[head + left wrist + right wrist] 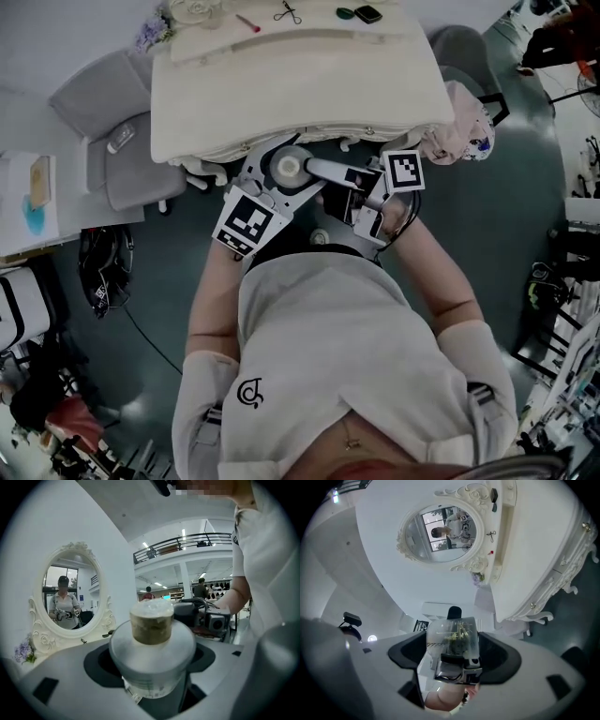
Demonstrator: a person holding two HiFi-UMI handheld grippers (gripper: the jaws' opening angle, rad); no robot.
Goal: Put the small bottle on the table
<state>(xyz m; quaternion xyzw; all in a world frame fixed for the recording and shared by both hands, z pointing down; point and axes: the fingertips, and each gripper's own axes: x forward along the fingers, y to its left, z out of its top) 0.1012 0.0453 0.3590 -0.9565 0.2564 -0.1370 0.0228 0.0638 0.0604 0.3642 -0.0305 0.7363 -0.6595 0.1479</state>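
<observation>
My left gripper (pixel 274 180) is shut on a wide, pale bottle with a cork stopper (pixel 289 168), held just below the front edge of the white dressing table (pixel 300 89). In the left gripper view the cork (pixel 151 623) rises between the jaws, which stand wide against the bottle's sides. My right gripper (pixel 364 202) is close beside it on the right. In the right gripper view it is shut on a small clear bottle (pixel 457 632) with a black cap and yellow-green sprigs inside. Both grippers hang over the floor in front of my body.
An oval white mirror (pixel 70 590) stands at the back of the table. Scissors (pixel 287 13), a red stick (pixel 248 22), dark small items (pixel 361 13) and flowers (pixel 152 32) lie along its far side. A grey chair (pixel 122 141) stands at the left, and a pink cloth (pixel 464 127) lies at the right.
</observation>
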